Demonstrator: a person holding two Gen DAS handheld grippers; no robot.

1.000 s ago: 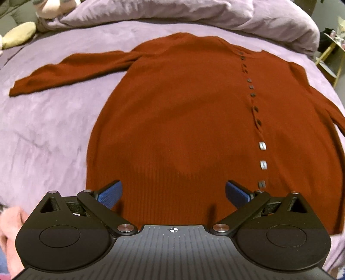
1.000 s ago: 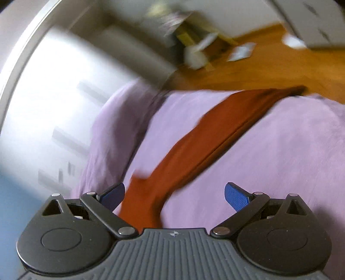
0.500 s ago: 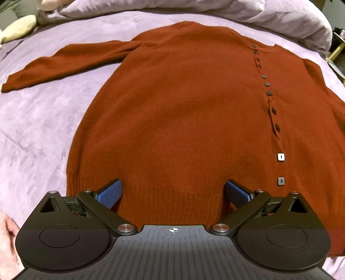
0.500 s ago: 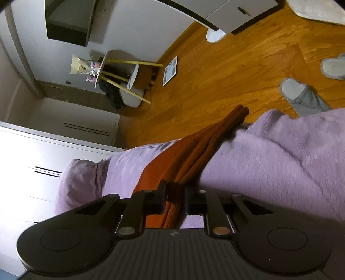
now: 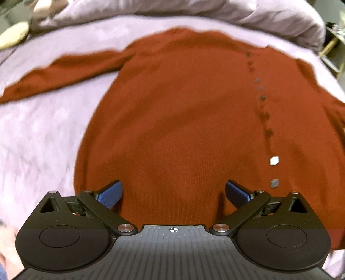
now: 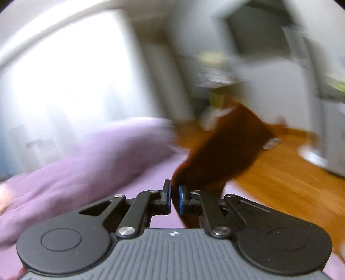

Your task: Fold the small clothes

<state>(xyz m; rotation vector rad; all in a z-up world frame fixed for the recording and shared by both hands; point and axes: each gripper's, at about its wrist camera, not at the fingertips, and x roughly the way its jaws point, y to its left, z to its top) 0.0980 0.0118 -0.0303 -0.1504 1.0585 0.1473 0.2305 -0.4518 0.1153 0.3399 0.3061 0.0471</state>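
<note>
- Cardigan (image 5: 183, 120): I see it spread flat, front up, on the purple bed (image 5: 43, 133), filling most of my left wrist view.
- Its hem sits nearest my left camera; the neckline points away, toward the bunched duvet (image 5: 194, 13) at the far edge.
- One sleeve (image 5: 60, 73) lies stretched out to the left across the bed, apart from the body of the garment.
- A line of buttons (image 5: 274, 160) runs down the front on the right side of that view; the lower ones catch the light, the upper ones are dark and blurred.
- My left gripper (image 5: 172, 193) hangs over the hem with its jaws spread wide; the blue pads (image 5: 110, 193) stand apart and nothing is between them.
- Whether those pads touch the knit below I cannot tell.
- My right gripper (image 6: 174, 197) has its jaws closing, almost together, with a fold of the other sleeve (image 6: 226, 148) pinched between the pads.
- That sleeve rises from the pads up and to the right, lifted off the bed, with the wooden floor (image 6: 280, 172) behind it.
- The right view is heavily smeared; beyond the purple bedding on the left and a bright window area (image 6: 64, 75), I can make out little of the room.
- A pale object (image 5: 13, 37) lies at the far left corner of the bed in the left view, too blurred to name.
</note>
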